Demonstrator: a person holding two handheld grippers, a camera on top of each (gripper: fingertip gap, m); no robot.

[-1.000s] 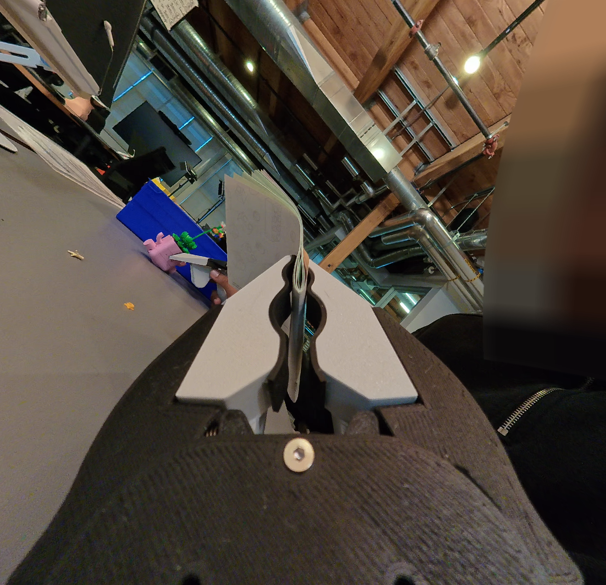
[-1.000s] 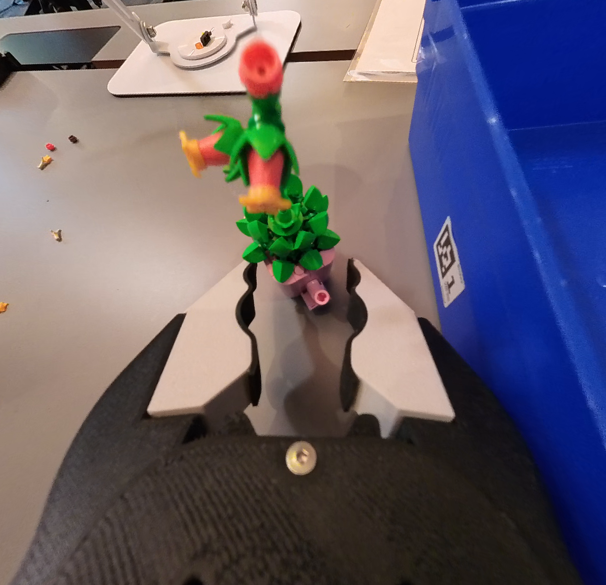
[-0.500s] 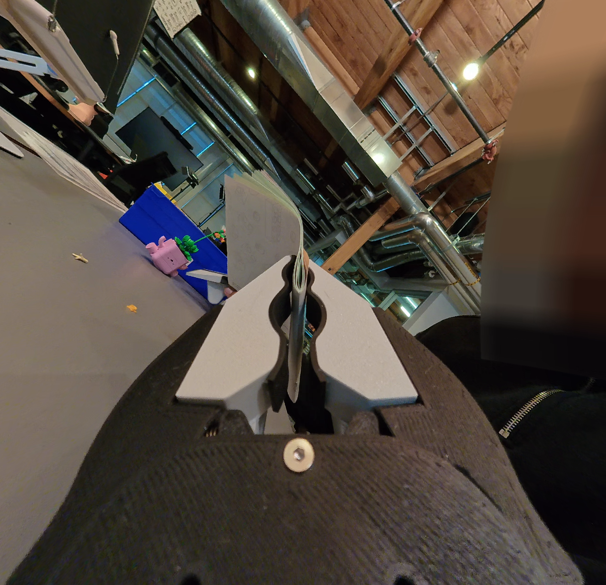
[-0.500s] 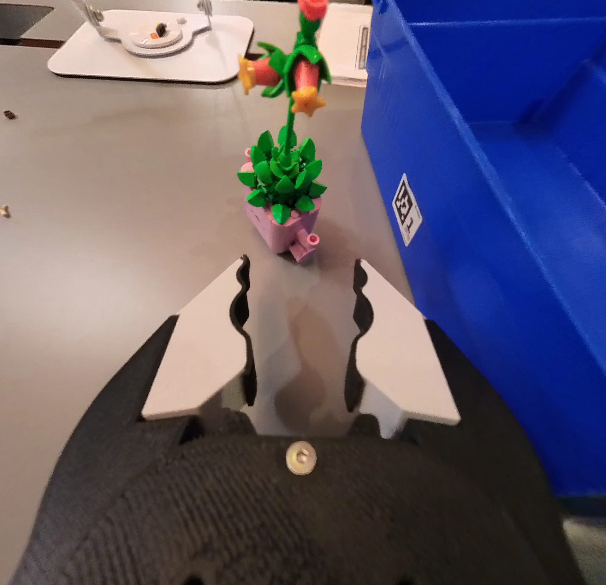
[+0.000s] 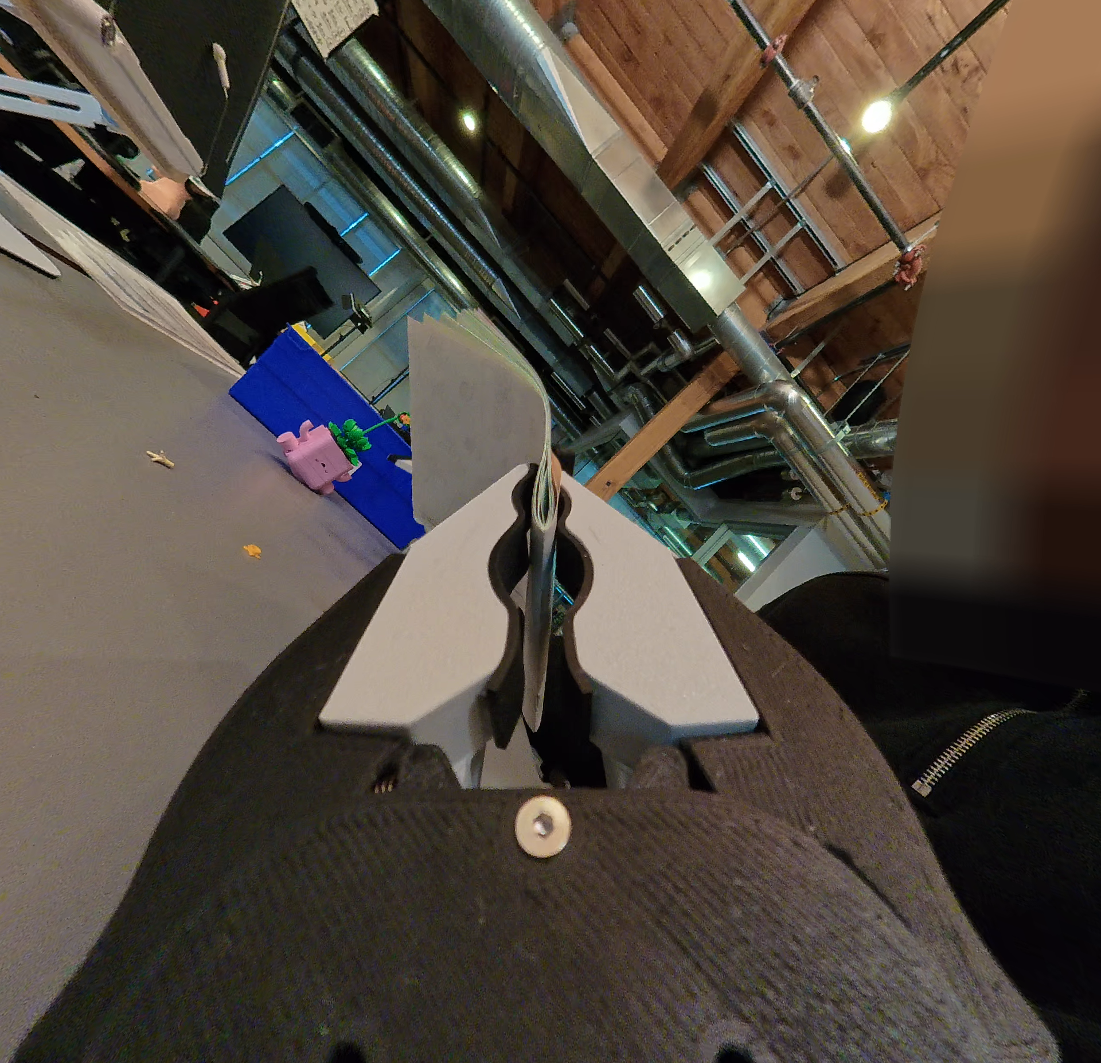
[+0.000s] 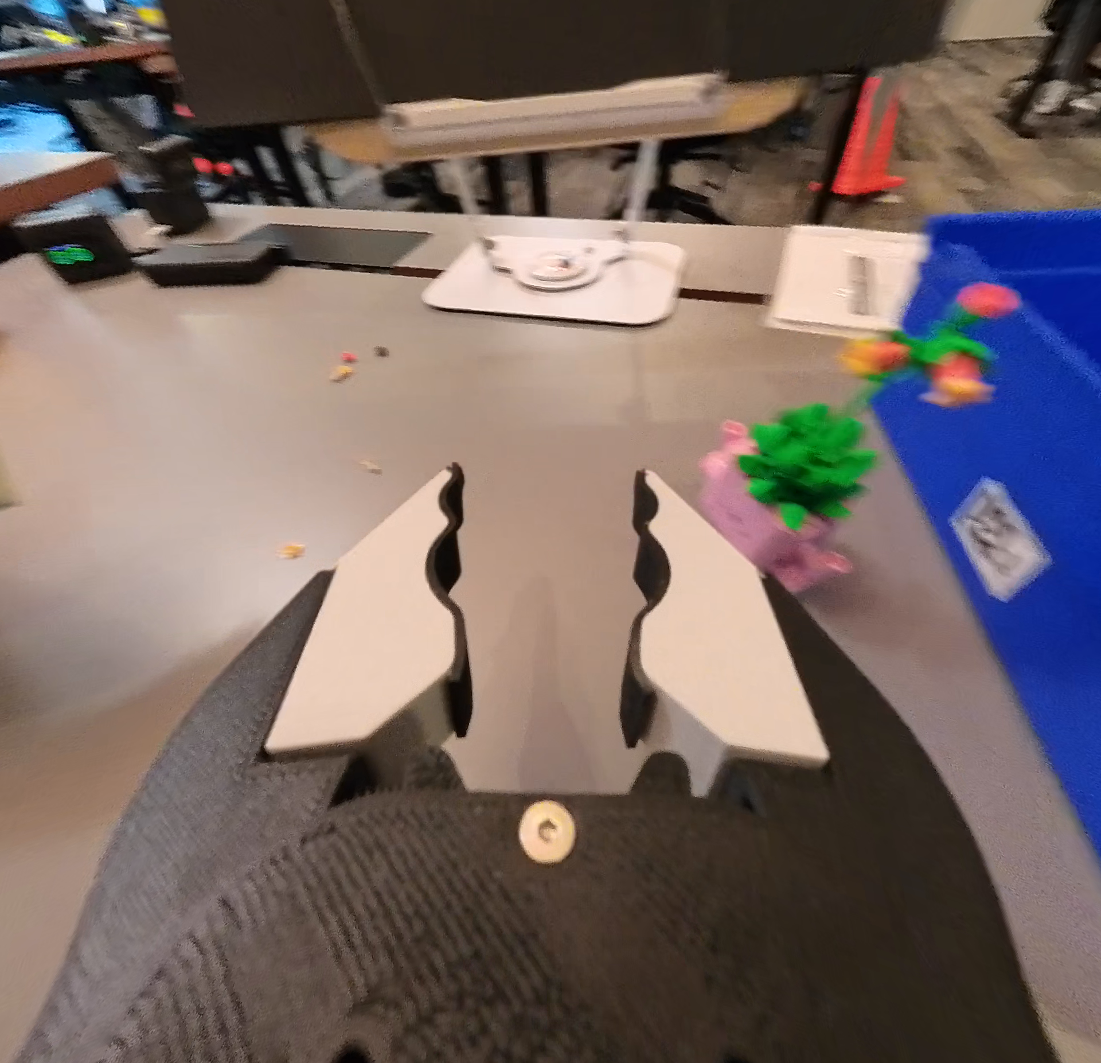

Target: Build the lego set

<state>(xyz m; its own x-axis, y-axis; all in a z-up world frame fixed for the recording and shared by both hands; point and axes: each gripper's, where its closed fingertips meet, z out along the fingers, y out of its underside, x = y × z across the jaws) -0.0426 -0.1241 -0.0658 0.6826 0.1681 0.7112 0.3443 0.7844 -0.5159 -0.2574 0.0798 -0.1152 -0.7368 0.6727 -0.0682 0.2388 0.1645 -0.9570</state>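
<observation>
Left tongs [image 5: 543, 501] clamp one booklet [image 5: 476, 420] edge-up; right tongs [image 6: 545, 477] gape wide, one flower pot [image 6: 768, 513] upright on the bench [image 6: 238, 438]

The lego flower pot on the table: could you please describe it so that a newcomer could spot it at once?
Find the big blue bin at the right of the grey table. The lego flower pot stands on the table just beside the bin's near wall. It is the only built model there: a pink pot, bushy green leaves and a thin stem with red-and-orange blooms.

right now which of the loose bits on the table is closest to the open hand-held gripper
The orange bit, just left of the right hand-held gripper; the tan piece and the cluster lie farther up the table.
</observation>
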